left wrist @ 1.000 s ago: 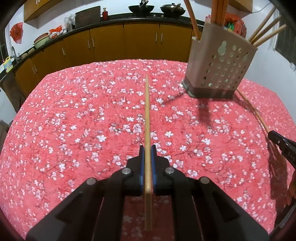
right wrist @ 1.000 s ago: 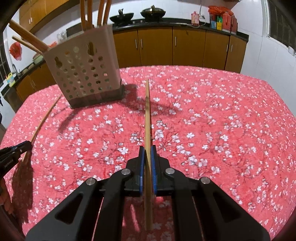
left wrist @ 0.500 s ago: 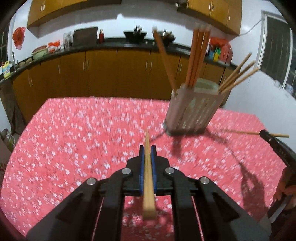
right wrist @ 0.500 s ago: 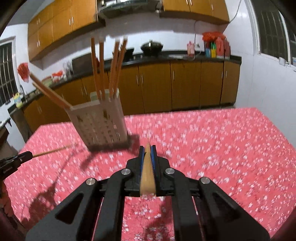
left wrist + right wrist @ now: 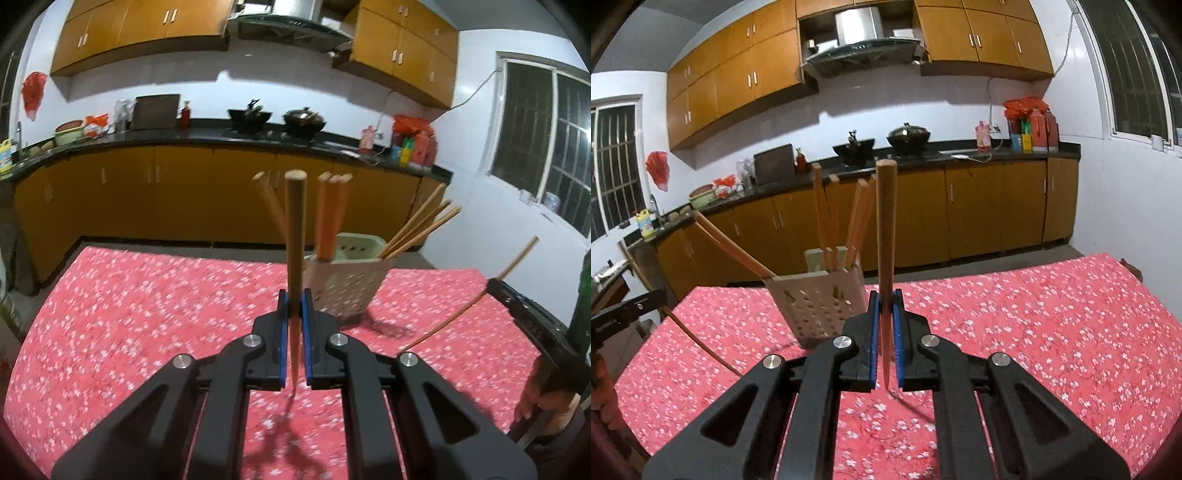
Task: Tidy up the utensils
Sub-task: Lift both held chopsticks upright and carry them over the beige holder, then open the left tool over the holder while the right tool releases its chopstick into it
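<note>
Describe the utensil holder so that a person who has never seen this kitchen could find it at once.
Look at the table with the red flowered cloth in front of the yellow-brown cabinets. On the cloth stands one beige plastic holder. Its walls are full of round holes and wooden chopsticks stick up out of it; nothing else stands on the cloth.

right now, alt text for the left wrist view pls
The left claw is shut on a wooden chopstick raised over a red floral tablecloth. Behind it stands a perforated utensil holder with chopsticks in it, in front of kitchen cabinets.
</note>
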### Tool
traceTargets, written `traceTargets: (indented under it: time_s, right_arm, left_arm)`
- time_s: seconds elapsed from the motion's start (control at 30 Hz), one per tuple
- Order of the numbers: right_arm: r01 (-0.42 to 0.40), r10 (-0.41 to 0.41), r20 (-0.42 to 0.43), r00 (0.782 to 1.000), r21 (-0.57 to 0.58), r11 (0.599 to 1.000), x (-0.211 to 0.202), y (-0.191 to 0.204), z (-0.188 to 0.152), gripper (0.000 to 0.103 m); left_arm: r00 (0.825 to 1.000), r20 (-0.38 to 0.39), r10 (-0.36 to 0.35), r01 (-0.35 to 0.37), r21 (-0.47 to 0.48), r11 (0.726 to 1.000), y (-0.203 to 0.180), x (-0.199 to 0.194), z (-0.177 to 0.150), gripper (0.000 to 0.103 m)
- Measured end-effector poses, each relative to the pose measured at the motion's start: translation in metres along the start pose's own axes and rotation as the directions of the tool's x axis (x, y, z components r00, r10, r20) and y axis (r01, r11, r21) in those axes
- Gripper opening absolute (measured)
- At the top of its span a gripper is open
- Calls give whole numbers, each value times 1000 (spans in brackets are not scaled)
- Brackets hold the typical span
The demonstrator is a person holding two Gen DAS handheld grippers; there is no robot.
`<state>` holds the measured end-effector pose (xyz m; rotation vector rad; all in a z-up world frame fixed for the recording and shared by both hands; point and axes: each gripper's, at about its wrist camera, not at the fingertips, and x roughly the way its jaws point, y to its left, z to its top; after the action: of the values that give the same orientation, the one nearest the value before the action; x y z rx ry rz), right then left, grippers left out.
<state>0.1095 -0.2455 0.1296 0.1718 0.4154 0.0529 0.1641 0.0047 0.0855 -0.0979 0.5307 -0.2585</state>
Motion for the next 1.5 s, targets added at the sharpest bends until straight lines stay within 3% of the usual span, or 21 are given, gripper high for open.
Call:
traceTargets:
  time_s: [0.17,0.4,0.57,0.73,1.0,1.43,1.5]
  right_arm:
    - [-74,73,92,993,13,997,-18,9,27,8]
    - [-154,147,270,952,5,988,-33,29,69,8]
    - [-158,156,338,928,-22,987,-23,39,85,8]
    - [-124,134,308,942,-53,991,9,48,85,8]
    - [-91,110,211,971,-99,991,45,62,67,8]
    - [-107,123,152,981,-112,988,55,64,59,8]
    - [-122,137,152,979,-108,987,52,62,60,9]
  left_arm:
    - [995,78,-64,62,26,998,-22,-11,25,8]
    - [969,219,-111,113,5,994,-40,-22,66,8]
    - [940,328,-94,108,-25,994,-46,-21,97,8]
    - [920,392,-22,35,-24,999,-52,-11,110,8]
    - [940,342,17,-7,-30,1000,-52,38,96,8]
    - [956,292,1,9,-33,999,-43,70,85,8]
    - [956,294,-3,15,-38,999,-42,67,84,13]
